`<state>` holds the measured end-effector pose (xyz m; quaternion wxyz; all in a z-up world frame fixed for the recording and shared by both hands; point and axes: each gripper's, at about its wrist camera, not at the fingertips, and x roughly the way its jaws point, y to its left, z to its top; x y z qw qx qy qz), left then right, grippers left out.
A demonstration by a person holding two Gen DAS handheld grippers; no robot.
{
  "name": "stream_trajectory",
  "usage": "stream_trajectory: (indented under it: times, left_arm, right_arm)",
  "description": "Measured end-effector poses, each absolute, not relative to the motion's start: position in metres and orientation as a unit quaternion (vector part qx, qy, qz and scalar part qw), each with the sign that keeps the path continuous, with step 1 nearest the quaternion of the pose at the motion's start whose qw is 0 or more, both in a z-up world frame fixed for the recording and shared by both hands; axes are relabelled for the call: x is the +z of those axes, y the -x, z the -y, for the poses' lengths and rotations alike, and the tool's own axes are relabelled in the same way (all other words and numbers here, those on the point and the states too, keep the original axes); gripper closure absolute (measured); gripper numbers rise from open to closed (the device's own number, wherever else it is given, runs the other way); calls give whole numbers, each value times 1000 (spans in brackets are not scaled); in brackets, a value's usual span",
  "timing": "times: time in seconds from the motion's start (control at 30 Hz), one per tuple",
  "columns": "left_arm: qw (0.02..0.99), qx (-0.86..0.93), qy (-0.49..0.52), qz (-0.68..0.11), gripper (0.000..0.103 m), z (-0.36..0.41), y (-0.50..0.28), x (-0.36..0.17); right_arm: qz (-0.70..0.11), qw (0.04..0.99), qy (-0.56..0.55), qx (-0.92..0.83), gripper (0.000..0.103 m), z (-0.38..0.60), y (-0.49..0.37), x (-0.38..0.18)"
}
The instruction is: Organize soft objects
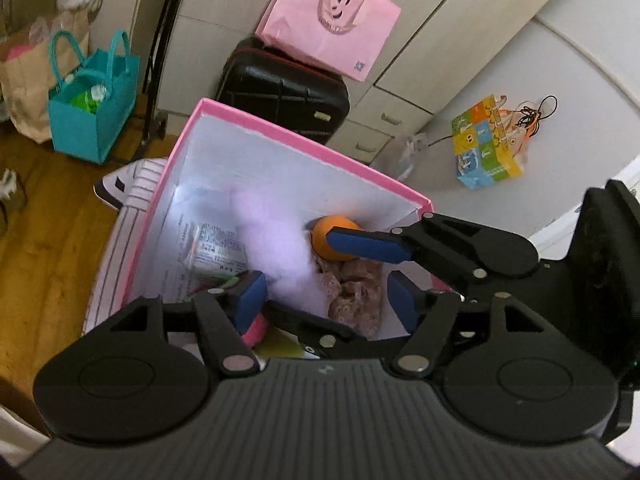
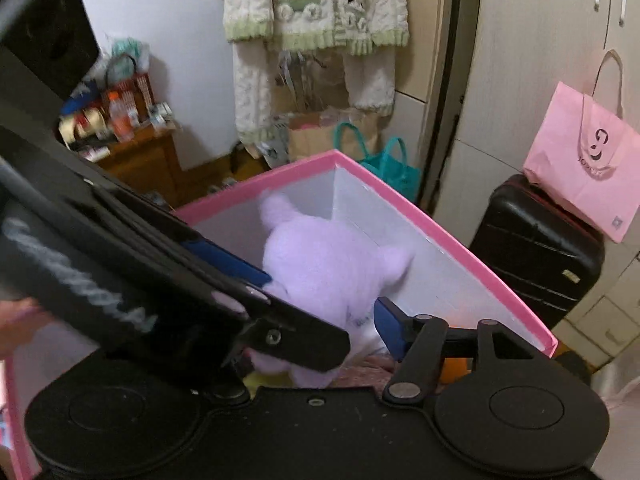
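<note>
Both grippers, left [image 1: 326, 300] and right [image 2: 324, 300], unclenched around plush [image 2: 332, 264]: light, squashy; best pinched mid-body, straight ahead.

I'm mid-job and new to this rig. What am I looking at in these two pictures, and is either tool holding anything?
There is no robot: a person holds a two-finger tool in each hand, with a camera on each looking forward. One picture is from the left tool, the other from the right tool. Each also catches the other tool. Both point down into a pink box holding a purple plush, an orange ball and floral cloth. The plush lies between the left tool's jaws, which look open. Half of the right tool is hidden, so its grip is unclear.
</note>
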<state>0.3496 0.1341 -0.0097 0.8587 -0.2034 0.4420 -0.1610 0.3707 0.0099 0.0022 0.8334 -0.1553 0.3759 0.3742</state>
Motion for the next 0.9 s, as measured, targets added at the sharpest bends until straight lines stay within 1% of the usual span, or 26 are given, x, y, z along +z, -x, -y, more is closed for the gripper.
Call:
stream_trajectory:
  times: [0.17, 0.33, 0.47, 0.63, 0.9]
  left_arm:
    - [882, -143, 187, -408, 37, -143, -329, 1]
    - [908, -137, 153, -365, 37, -144, -298, 22]
    - [925, -138, 124, -333, 37, -139, -270, 41]
    - [927, -163, 106, -321, 33, -130, -241, 57]
    - [935, -170, 88, -298, 31, -115, -187, 69]
  right_arm:
    - [-367, 844, 176, 350, 30, -2, -359, 5]
    - [-359, 855, 116, 355, 30, 25, -341, 22]
    - [-345, 866, 90, 351, 30, 43, -316, 36]
    - [-332, 874, 56, 350, 30, 63, -281, 50]
    - [-313, 891, 40, 325, 30, 88, -222, 69]
